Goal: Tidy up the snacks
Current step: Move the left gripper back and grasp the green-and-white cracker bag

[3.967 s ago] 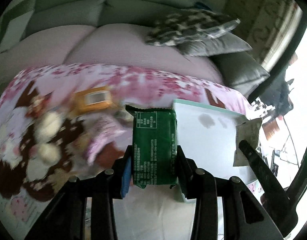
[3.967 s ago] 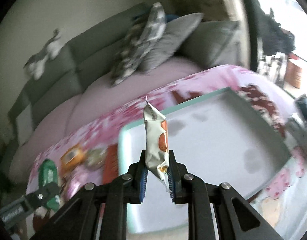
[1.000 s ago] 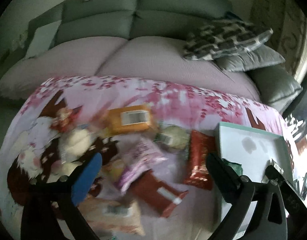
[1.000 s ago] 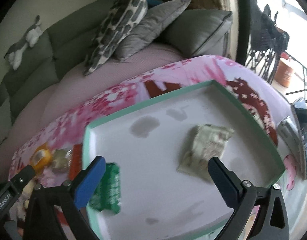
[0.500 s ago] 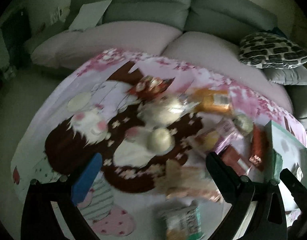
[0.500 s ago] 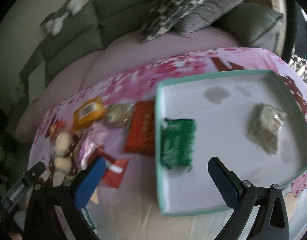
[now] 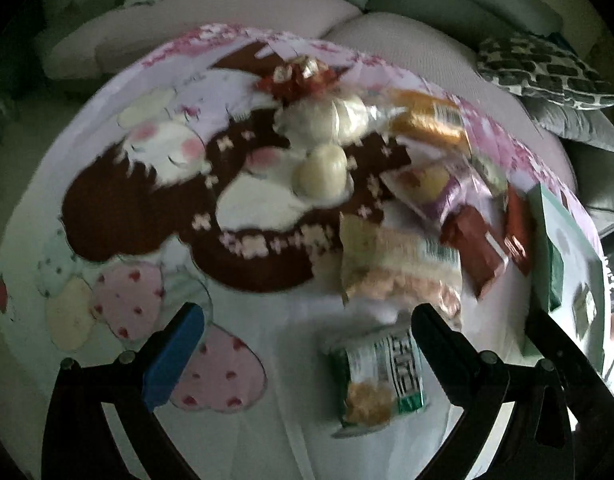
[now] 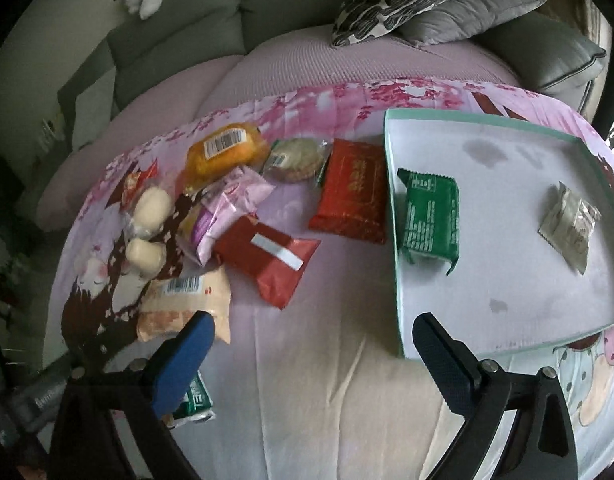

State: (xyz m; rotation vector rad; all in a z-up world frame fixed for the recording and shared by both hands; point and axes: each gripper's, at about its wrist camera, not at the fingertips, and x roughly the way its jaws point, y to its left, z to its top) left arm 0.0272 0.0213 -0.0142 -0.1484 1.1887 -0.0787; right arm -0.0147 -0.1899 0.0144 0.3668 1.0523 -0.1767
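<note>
right, left wrist first: my left gripper (image 7: 307,344) is spread wide and empty over the printed cloth (image 7: 243,432). a small green-and-white snack pack (image 7: 381,380) lies just inside the right-hand finger at about 5 o'clock, with a pale barcoded bag (image 7: 399,268) beyond it and the rest of the pile blurred toward 2 o'clock.

right wrist view: my right gripper (image 8: 311,356) is also spread and holds nothing. the teal-rimmed tray (image 8: 391,216) sits at 2 o'clock with a green packet (image 8: 429,216) and a grey wrapper (image 8: 569,224) already inside. a red pouch (image 8: 267,262), red packet (image 8: 353,192) and orange pack (image 8: 225,152) wait outside it.

i judge we're between picks. next i'd lower the left onto that green-and-white pack and close across its narrow width.
</note>
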